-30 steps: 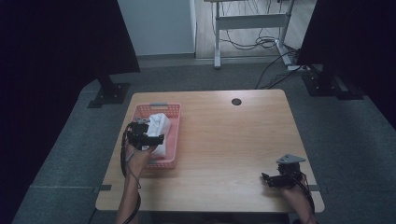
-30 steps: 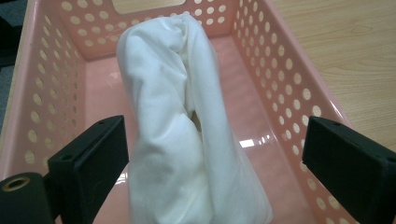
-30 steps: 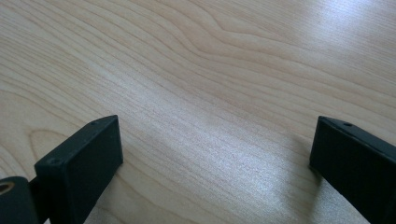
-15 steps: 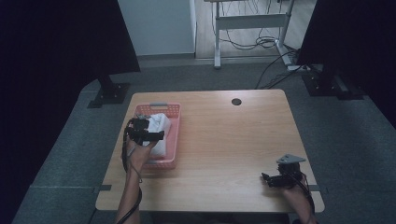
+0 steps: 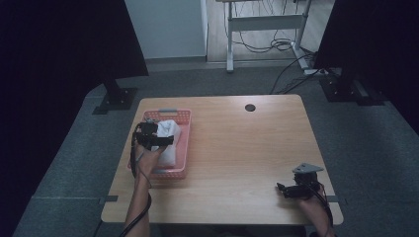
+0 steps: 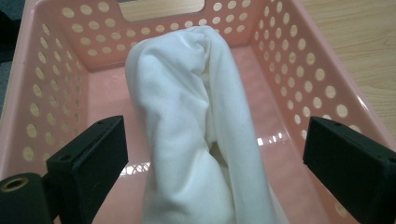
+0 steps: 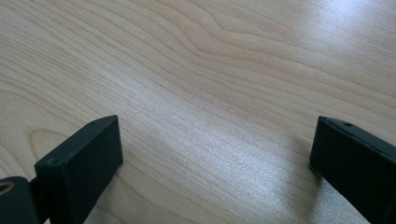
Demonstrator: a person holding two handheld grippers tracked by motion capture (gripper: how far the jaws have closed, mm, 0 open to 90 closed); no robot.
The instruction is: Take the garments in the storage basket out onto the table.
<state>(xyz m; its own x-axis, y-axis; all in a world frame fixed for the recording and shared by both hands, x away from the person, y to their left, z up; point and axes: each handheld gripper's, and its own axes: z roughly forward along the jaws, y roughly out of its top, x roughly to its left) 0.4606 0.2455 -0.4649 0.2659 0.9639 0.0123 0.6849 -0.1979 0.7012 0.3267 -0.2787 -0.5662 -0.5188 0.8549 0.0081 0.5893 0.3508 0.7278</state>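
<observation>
From the high view, the left gripper (image 5: 159,139) hangs over the pink perforated plastic basket (image 5: 181,148) on the light wooden table (image 5: 237,148), above the bunched white cloth (image 5: 168,129) lying inside. The right gripper (image 5: 291,190) rests near the table's front edge.

In the left gripper view, jaws stand wide, straddling the cloth (image 6: 196,130) (untouched). Best to sink lower, centre on the thick fold, then close.

In the right gripper view, wide jaws frame bare wood (image 7: 210,93).
</observation>
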